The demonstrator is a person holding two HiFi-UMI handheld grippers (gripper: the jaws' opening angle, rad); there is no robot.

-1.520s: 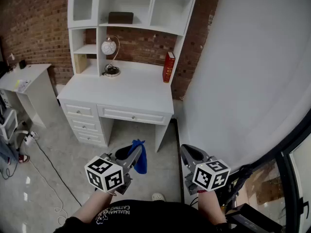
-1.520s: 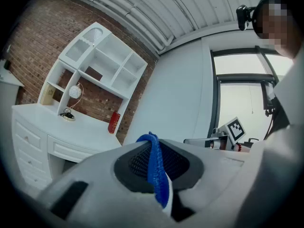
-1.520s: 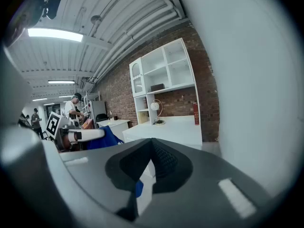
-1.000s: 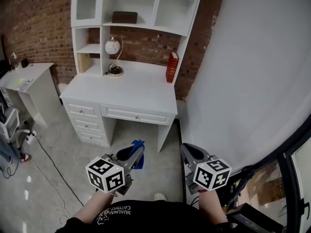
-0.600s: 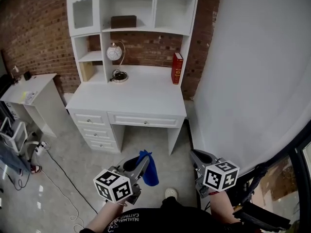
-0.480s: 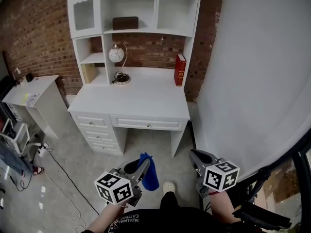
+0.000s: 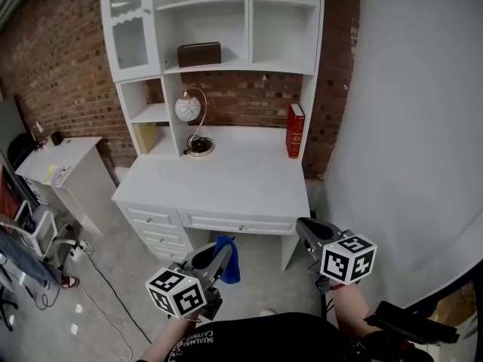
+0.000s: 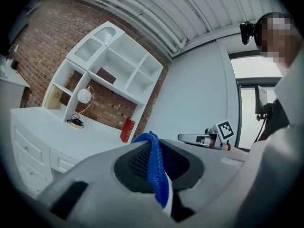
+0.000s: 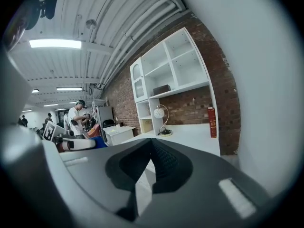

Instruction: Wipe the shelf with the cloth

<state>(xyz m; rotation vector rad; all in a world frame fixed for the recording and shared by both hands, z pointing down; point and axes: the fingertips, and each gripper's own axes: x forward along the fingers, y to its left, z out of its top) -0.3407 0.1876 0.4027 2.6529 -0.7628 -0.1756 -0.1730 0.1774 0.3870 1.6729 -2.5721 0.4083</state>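
Quick status from my end. The left gripper is clamped on the blue cloth, down at 7 o'clock in the head view, and the cloth just dangles off the tips over the floor. I reckon it's pinched near one edge so most of the fabric hangs free to drag across a surface. The right gripper sits at 5 o'clock with its jaws pressed together on nothing. It's basically parked out of the way, since one gripper should be enough for wiping.

The shelf is up at 12 o'clock above the white worktop, well apart from both grippers. So no wiping yet; my guess is this is the walk-up. Stuff to dodge:
- a brown box on the shelf at 11 o'clock
- a round lamp below it
- a red book standing upright at the worktop's 1 o'clock corner

View differences: the head view can't show me the grip itself, but the left gripper view does, with blue fabric squeezed right between the pads. The right gripper view is the only one catching people standing around off at 9 o'clock. It also confirms nothing sits between those jaws.
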